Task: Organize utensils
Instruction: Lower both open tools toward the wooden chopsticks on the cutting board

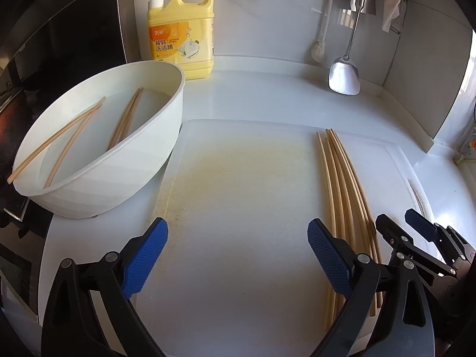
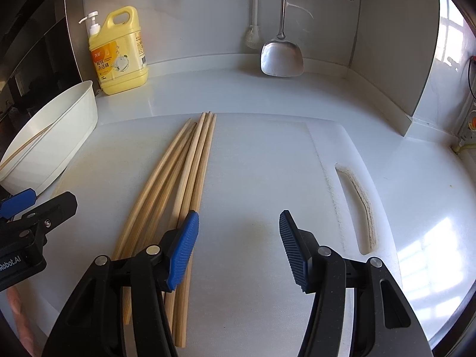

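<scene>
Several wooden chopsticks (image 1: 342, 184) lie side by side on the right part of a white cutting board (image 1: 238, 193); they also show in the right wrist view (image 2: 181, 175). More chopsticks (image 1: 125, 119) rest in a white bowl (image 1: 113, 178) at the left. My left gripper (image 1: 235, 255) is open and empty above the board's middle, left of the bundle. My right gripper (image 2: 238, 247) is open and empty, its left finger (image 2: 183, 253) over the bundle's near end. It also shows in the left wrist view (image 1: 398, 223).
A yellow detergent bottle (image 1: 184, 38) stands at the back wall. A metal spatula (image 1: 345, 74) and a white brush (image 1: 319, 47) hang at the back right. The board has a handle slot (image 2: 357, 205) on its right side. A dark stove area lies at the left.
</scene>
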